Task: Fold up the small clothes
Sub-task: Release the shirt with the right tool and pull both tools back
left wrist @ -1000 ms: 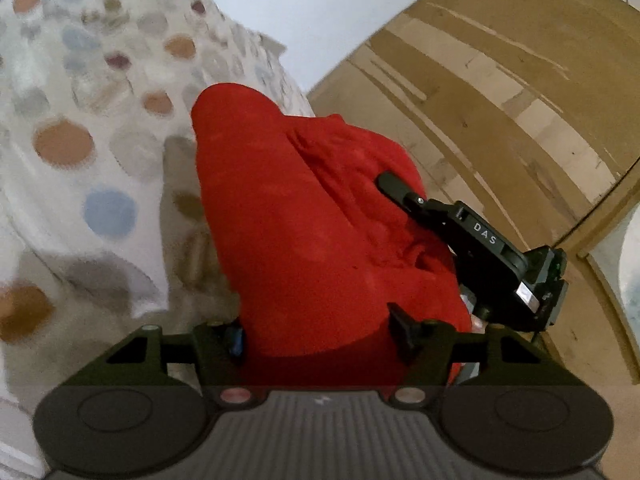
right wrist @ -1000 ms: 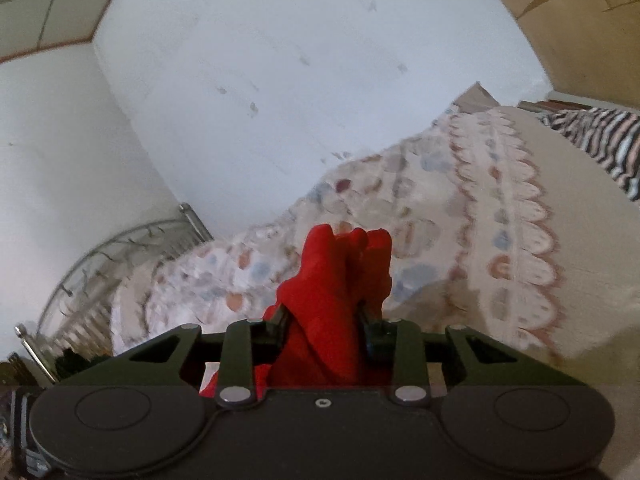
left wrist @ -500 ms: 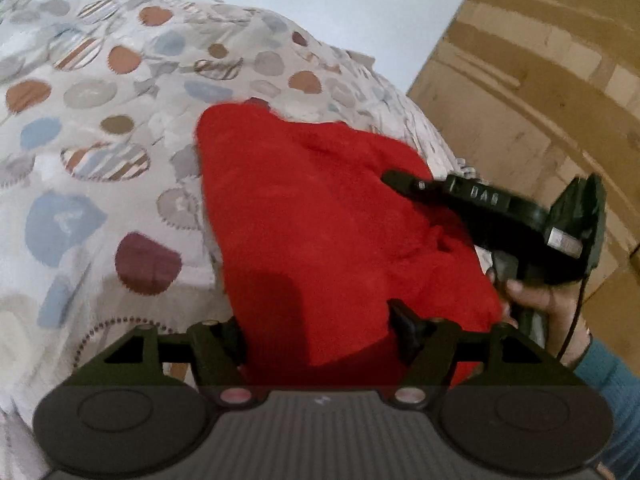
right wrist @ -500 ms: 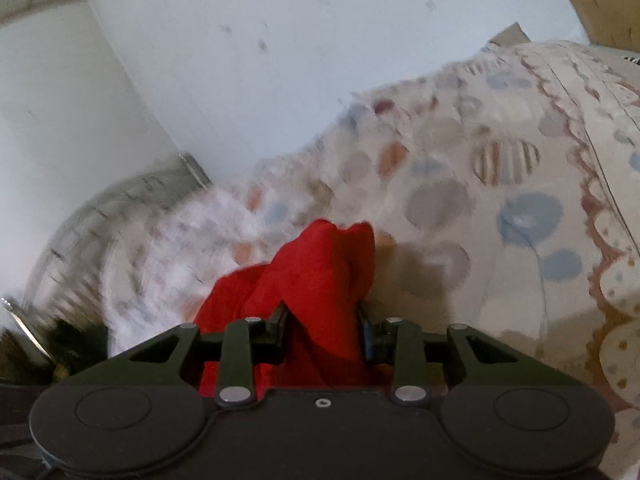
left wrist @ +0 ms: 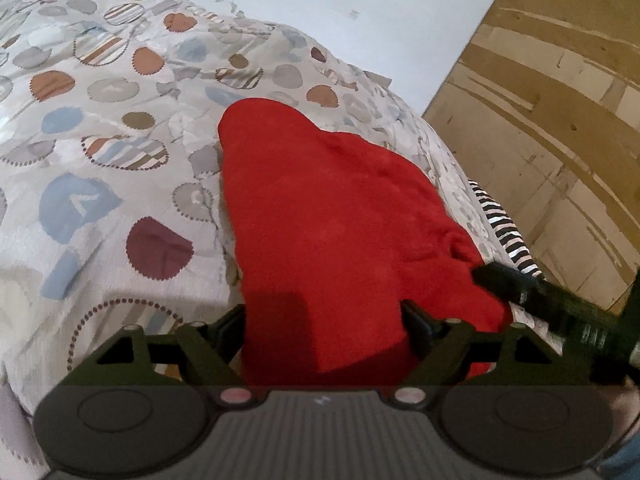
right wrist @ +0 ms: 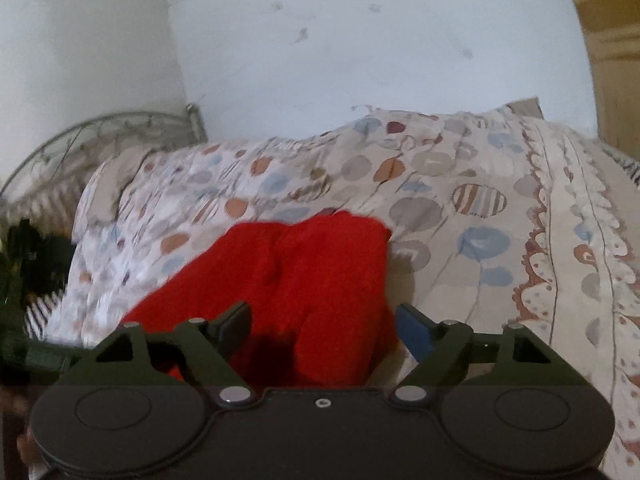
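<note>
The red garment (left wrist: 336, 240) is lying on the bed (left wrist: 100, 152), bunched into a folded mound on the dotted bedspread, near the bed's edge on the side toward the wooden wall (left wrist: 560, 100). In the right wrist view the garment (right wrist: 304, 276) is spreading from the claw toward the middle of the bed (right wrist: 460, 200).

The left claw (left wrist: 324, 320) is sitting at the near end of the garment. Its jaws are opening wide, with red fabric filling the gap between them; the right-hand finger (left wrist: 416, 322) is sitting against the cloth, and the left-hand finger is just at its edge. Whether the pads are pressing on it cannot be told.

The right claw (right wrist: 324, 324) is likewise opening — the garment is lying between its jaws, but a gap is showing between the cloth and the blue-padded finger (right wrist: 414, 330), so nothing is being gripped. In the left wrist view the right claw (left wrist: 500, 280) is appearing blurred at the garment's right edge.

A striped cloth (left wrist: 504, 232) is lying at the bed's edge beside the garment. A metal headboard (right wrist: 100, 140) is standing at the far left, against the white wall (right wrist: 360, 40).
</note>
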Available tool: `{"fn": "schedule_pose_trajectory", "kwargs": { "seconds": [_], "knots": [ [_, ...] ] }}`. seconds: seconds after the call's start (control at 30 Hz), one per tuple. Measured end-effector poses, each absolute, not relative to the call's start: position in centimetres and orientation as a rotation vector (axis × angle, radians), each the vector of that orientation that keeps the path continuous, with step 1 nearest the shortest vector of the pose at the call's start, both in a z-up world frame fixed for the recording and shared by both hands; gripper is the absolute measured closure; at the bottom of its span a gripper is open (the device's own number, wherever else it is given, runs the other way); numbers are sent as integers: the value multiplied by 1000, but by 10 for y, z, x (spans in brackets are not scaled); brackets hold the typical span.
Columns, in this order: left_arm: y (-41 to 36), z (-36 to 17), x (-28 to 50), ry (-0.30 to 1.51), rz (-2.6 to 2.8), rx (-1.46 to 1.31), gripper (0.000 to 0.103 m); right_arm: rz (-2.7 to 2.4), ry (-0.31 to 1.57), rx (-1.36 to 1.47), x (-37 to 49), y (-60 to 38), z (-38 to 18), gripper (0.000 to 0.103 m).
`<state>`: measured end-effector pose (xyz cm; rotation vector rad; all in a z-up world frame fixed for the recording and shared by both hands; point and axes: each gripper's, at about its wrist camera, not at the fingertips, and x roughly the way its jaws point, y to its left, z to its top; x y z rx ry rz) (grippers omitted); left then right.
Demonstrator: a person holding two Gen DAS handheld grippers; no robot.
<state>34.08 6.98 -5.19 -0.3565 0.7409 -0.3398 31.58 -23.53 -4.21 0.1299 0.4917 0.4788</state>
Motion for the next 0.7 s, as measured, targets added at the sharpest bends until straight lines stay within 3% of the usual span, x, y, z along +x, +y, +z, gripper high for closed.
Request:
{"fn": "schedule_pose_trajectory", "kwargs": {
  "seconds": [0.2,0.43,0.7],
  "knots": [
    [66,-51,335,732,-324,-344,18,437,504,41,297,-223,-62,19],
    [64,-30,319,693,-246,-327,5,415,464,38,284,-225,-50,18],
    [60,2,266,626,-152,-245,1,375,373,68,241,-233,-21,2]
  ]
}}
